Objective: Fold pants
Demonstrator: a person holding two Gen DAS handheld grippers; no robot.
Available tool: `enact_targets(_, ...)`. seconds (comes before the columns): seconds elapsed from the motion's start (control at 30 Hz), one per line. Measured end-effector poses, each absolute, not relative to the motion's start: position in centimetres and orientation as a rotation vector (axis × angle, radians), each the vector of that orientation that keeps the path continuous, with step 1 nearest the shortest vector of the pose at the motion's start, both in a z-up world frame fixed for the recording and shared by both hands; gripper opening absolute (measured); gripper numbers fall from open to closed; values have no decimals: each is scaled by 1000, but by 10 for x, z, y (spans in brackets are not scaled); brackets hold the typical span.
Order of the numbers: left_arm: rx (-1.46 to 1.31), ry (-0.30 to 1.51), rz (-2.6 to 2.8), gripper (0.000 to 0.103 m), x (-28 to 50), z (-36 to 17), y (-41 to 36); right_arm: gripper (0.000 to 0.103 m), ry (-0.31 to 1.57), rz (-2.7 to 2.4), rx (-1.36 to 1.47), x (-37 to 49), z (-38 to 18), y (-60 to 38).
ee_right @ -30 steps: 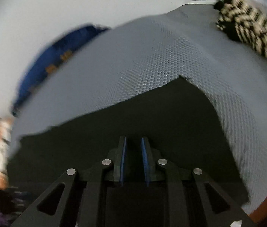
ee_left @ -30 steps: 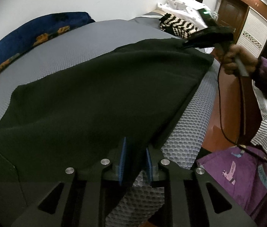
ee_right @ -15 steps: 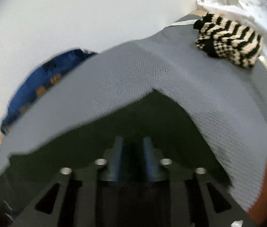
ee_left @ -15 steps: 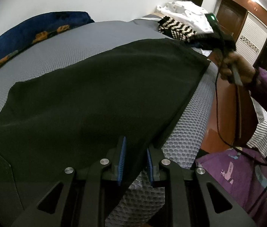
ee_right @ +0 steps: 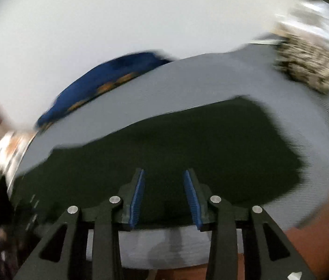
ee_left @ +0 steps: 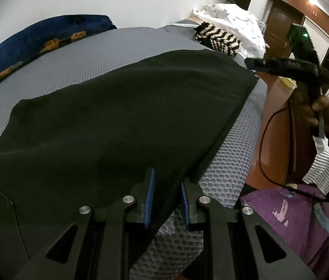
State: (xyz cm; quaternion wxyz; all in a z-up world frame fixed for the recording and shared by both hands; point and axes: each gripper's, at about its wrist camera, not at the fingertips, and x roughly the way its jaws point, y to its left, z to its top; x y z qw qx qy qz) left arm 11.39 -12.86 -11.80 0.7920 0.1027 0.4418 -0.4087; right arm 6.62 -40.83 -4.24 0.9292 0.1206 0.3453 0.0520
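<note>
Pants lie flat on grey mattress; left gripper pinches near edge, right gripper open, empty (view blurred), off hem.

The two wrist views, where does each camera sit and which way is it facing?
Left wrist view: sits on the left tool, looking along the black pants on the grey mesh mattress; the right hand with its right tool shows.
Right wrist view: sits on that right tool, open above the pants' end, facing the white wall; blurred.
Shared: pants, mattress, blue patterned pillow, black-and-cream zigzag knit.
</note>
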Motion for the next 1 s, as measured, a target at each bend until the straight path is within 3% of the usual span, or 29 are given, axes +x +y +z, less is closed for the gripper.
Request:
enact_targets(0.2, 239, 930, -884, 18, 108, -116, -128, 35, 837, 165, -39, 75, -83, -330)
enact_targets(0.4, 215, 940, -932, 18, 100, -107, -119, 31, 932, 189, -196, 65, -77, -312)
enact_targets(0.53, 133, 924, -902, 19, 95, -93, -101, 31, 816, 248, -127, 53, -51, -305)
enact_targets(0.67, 96, 918, -844, 29, 95, -87, -79, 31, 740, 324, -138, 66, -46, -265)
enact_targets(0.9, 171, 936, -664, 29, 106, -110, -49, 30, 878, 365, -248, 104, -98, -225)
enact_targets(1.0, 104, 934, -636, 29, 110, -112, -30, 29, 855, 357, -296, 102, -86, -219)
